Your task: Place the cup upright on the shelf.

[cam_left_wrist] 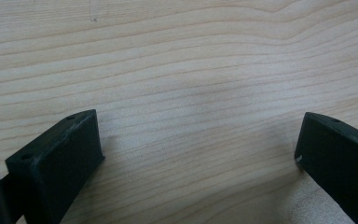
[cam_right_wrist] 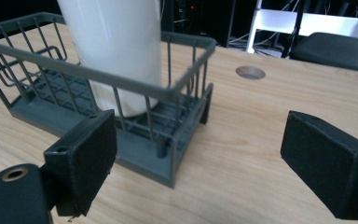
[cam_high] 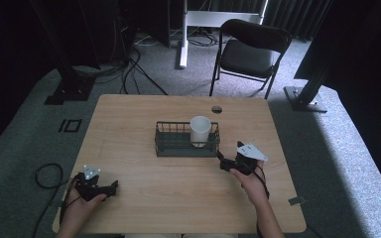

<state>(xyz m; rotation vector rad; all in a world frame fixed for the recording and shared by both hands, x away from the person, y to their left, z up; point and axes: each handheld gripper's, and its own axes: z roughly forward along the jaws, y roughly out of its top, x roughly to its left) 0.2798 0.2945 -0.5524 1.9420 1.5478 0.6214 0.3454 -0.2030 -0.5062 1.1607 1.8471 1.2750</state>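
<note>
Upright, the white cup stands inside the wire basket.

You will find no legible text, label, brand, number or sign to enter here. The white cup is plain, the wire basket carries no tag, and the wooden table shows only bare grain. Any marks on the floor are too dim to read.
</note>
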